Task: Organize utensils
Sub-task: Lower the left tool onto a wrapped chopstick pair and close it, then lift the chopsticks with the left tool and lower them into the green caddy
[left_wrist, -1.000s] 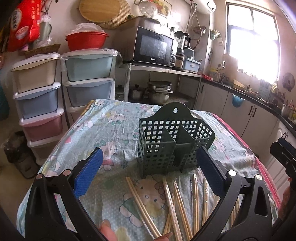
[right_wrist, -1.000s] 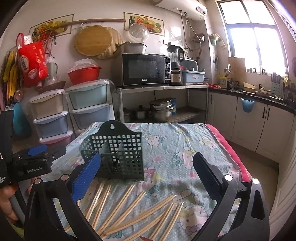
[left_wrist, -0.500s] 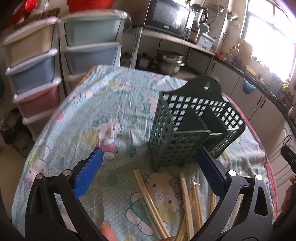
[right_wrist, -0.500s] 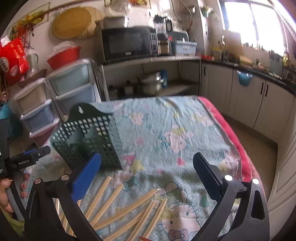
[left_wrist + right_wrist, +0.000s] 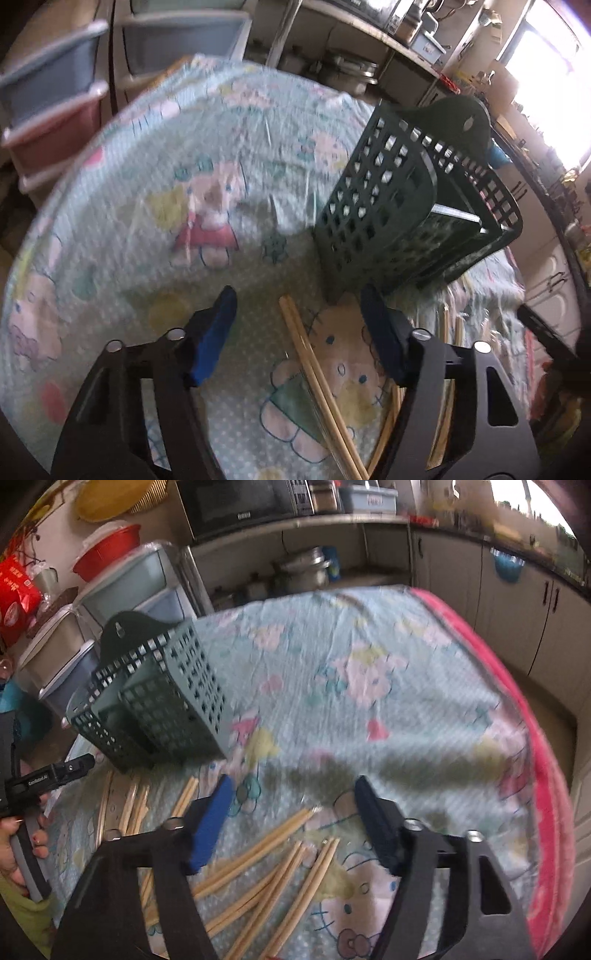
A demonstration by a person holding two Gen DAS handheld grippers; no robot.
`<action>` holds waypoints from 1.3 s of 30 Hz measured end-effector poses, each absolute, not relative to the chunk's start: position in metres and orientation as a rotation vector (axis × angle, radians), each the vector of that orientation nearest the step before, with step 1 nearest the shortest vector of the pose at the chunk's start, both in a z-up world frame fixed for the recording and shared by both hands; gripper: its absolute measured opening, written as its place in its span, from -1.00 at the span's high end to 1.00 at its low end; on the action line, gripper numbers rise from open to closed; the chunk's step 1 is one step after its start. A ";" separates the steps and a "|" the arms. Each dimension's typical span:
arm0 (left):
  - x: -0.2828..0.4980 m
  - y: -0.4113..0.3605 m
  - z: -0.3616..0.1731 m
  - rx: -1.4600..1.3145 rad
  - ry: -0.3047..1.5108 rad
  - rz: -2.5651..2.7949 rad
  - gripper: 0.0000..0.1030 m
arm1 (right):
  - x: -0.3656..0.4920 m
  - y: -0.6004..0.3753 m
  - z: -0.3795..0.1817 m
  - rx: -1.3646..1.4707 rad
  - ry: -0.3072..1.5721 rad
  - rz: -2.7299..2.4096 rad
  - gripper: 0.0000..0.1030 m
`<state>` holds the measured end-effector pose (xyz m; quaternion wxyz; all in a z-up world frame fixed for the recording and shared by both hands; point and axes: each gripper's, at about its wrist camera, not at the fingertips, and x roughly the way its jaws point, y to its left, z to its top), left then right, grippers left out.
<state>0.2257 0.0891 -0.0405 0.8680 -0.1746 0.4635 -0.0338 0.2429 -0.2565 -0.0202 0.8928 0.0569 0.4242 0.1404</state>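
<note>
Your left gripper (image 5: 297, 321) hangs tilted down over the cartoon-print tablecloth (image 5: 155, 192); its jaws have just been closing and stand part open, straddling a pair of chopsticks (image 5: 314, 373) without pressing on it, which looks like lining up for a pick; just beyond, the green slotted holder (image 5: 406, 206) stands upright with its compartments bare, ready to receive them. Further right, your right gripper (image 5: 291, 797) has narrowed likewise, part open above the tips of the scattered chopsticks (image 5: 258, 853), gripping nothing. Both views are blurred; the near ends of the sticks are cut off behind the gripper bodies; you cannot count them reliably.
</note>
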 end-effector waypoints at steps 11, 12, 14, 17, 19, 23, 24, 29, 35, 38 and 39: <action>0.234 0.080 -0.065 -0.373 1.056 -0.078 0.36 | 0.250 -0.257 -0.038 0.145 0.935 0.313 0.22; 0.235 0.079 -0.066 -0.368 1.056 -0.074 0.36 | 0.250 -0.258 -0.039 0.150 0.938 0.311 0.22; 0.237 0.077 -0.066 -0.349 1.052 -0.066 0.36 | 0.251 -0.259 -0.042 0.158 0.942 0.309 0.22; 0.239 0.075 -0.066 -0.326 1.044 -0.052 0.43 | 0.251 -0.259 -0.044 0.159 0.946 0.313 0.22; 0.242 0.078 -0.067 -0.318 1.039 -0.031 0.64 | 0.250 -0.257 -0.045 0.158 0.951 0.317 0.21; 0.244 0.088 -0.069 -0.346 1.029 -0.039 0.73 | 0.253 -0.254 -0.050 0.156 0.969 0.315 0.21; 0.244 0.089 -0.069 -0.347 1.028 -0.038 0.78 | 0.254 -0.253 -0.052 0.155 0.975 0.316 0.21; 0.243 0.089 -0.068 -0.342 1.023 -0.035 0.87 | 0.259 -0.247 -0.061 0.138 0.997 0.312 0.21; 0.238 0.088 -0.061 -0.336 0.999 -0.043 0.91 | 0.260 -0.240 -0.064 0.073 0.974 0.275 0.52; 0.233 0.083 -0.051 -0.327 0.970 -0.055 0.92 | 0.260 -0.241 -0.063 0.074 0.963 0.267 0.70; 0.231 0.082 -0.048 -0.324 0.961 -0.059 0.92 | 0.259 -0.241 -0.062 0.079 0.958 0.272 0.72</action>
